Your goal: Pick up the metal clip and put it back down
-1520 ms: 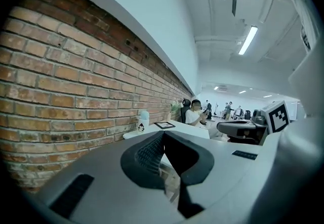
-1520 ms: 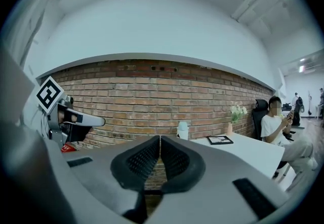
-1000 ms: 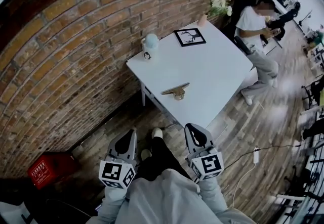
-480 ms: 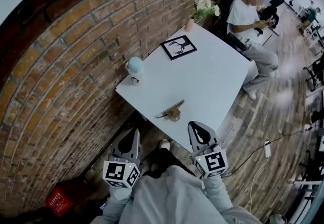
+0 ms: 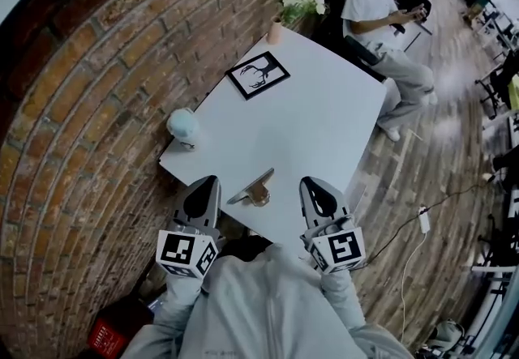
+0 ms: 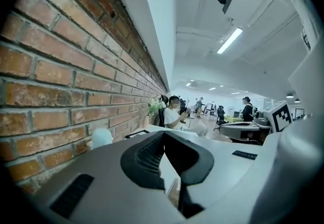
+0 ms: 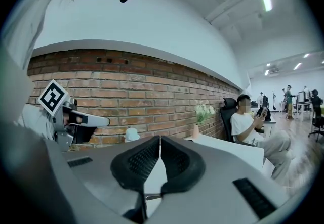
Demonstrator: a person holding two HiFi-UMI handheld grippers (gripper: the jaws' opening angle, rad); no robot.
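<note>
Starting at the left, a red crate [image 5: 107,336] stood on the floor against the brick wall [image 5: 89,106]. The left gripper [image 5: 204,185] was held low in front of the person, its tip over the near left edge of the white table [image 5: 324,122]. Its own view showed the jaws clenched, pads meeting at the tip, with nothing grasped between them. A pale blue rounded object [image 5: 183,124] sat at the table's left corner, close to the wall.

The metal clip [image 5: 251,187] lay flat on the table near its near edge, between the two grippers and touched by neither. Farther back, a framed picture [image 5: 257,74] lay face up on the tabletop, and a vase of flowers [image 5: 295,2] stood at the far corner by the wall.

The right gripper [image 5: 316,190] was level with the left one, just right of the clip. Its jaws were likewise clenched tight and empty. A seated person [image 5: 371,9] occupied a chair at the table's far right side. A power strip [image 5: 423,220] with its cable lay on the wooden floor [image 5: 438,155] to the right.
</note>
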